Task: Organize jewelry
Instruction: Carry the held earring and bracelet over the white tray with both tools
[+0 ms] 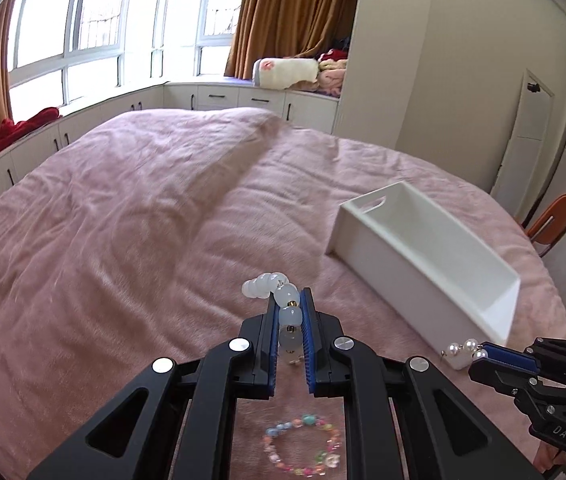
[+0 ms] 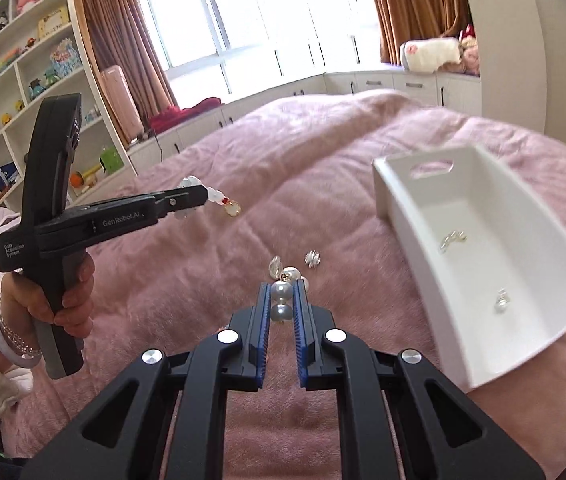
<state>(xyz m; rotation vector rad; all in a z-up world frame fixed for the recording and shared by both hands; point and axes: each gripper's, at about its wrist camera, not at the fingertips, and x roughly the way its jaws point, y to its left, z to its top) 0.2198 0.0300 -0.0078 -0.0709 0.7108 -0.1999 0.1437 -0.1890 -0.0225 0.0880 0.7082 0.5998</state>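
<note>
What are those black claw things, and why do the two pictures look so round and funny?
They are grippers: tongs a person squeezes by hand. Each has a wide, bendy-looking camera behind its fingers, so each picture looks out along one gripper.

One picture is from the left gripper. It pinches a bracelet of milky white beads. The other is from the right gripper, pinching a pearl earring.

You can see the person's left hand in the right picture.

Everything sits on a pink bed cover. A colourful bead bracelet lies there, and a white box already holds a few small shiny pieces.
</note>
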